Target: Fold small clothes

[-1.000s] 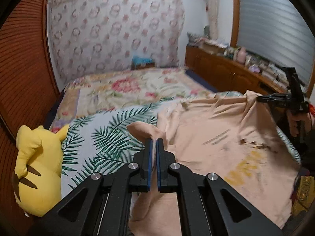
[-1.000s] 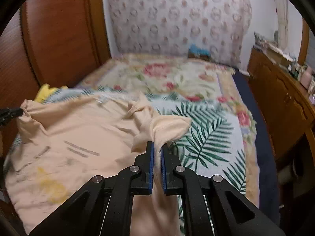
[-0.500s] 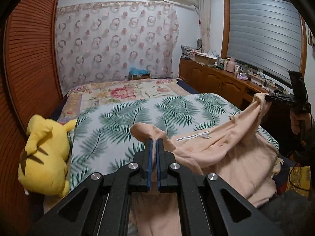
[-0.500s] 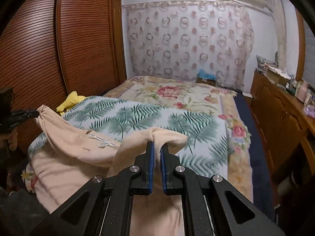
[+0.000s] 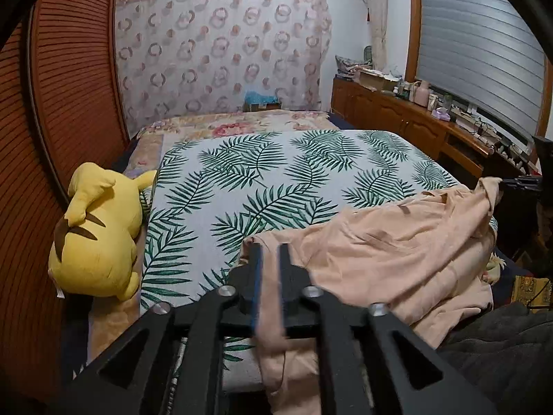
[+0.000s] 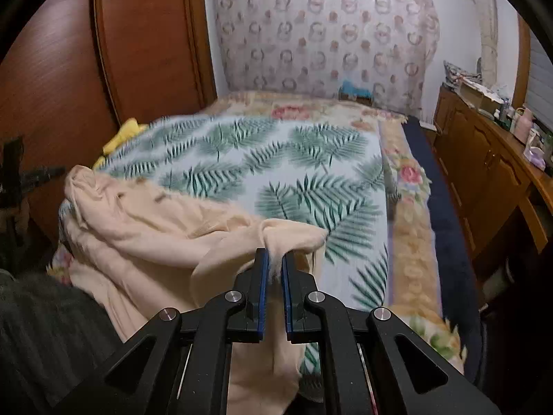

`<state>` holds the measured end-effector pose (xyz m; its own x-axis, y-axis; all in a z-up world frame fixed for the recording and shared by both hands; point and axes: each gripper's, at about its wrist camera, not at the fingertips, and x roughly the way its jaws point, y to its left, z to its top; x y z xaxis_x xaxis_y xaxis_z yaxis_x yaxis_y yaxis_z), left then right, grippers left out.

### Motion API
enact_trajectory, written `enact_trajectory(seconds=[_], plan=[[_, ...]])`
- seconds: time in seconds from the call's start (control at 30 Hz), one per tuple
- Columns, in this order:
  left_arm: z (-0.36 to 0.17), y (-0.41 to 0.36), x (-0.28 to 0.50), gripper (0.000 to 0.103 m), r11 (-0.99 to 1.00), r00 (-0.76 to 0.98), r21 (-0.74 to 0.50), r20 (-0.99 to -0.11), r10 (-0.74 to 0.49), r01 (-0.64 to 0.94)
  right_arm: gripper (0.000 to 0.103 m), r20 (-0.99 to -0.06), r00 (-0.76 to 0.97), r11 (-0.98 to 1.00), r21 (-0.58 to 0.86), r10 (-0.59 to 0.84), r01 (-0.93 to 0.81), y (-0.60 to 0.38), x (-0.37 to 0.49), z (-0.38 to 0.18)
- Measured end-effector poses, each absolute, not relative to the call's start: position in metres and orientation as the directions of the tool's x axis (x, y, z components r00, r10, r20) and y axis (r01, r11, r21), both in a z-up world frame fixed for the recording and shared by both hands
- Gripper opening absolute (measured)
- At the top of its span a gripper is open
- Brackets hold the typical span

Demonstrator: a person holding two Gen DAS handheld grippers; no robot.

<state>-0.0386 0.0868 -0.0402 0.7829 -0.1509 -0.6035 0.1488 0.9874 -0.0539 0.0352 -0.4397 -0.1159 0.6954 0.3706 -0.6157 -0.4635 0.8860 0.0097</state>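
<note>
On the bed point(image 5: 276, 180), both hand-held grippers pinch (firmly) the shirt point(image 5: 397, 252).

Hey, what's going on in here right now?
A person is folding a peach cotton garment on a bed with a palm-leaf bedspread. The left gripper and right gripper each pinch one corner of it. The cloth is bunched at the near edge. A yellow plush toy lies beside it.

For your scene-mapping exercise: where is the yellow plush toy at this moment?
In the left wrist view the yellow plush toy lies at the left edge of the bed, between the leaf-print cover and the wooden wardrobe.
</note>
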Motion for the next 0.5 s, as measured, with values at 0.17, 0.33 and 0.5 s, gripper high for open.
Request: enact_trajectory(seconds=[0.17,0.33,0.5], plan=[[-0.043,0.095,-0.027,0.048,0.986,0.787,-0.075,-0.595,-0.163,0.147,0.031,-0.608,0.718,0.900,-0.013,0.338,-0.435,-0.438,0.041,-0.099],[-0.052,0.097,-0.004,0.072,0.986,0.771,-0.069,-0.616,-0.160,0.150,0.047,-0.589,0.738,0.906,-0.024,0.328,-0.422,-0.432,0.056,-0.102],[-0.063,0.102,0.022,0.072,0.989,0.758,-0.066,-0.637,-0.141,0.129,0.048,-0.616,0.728,0.912,-0.038,0.300,-0.408,-0.428,0.088,-0.129]])
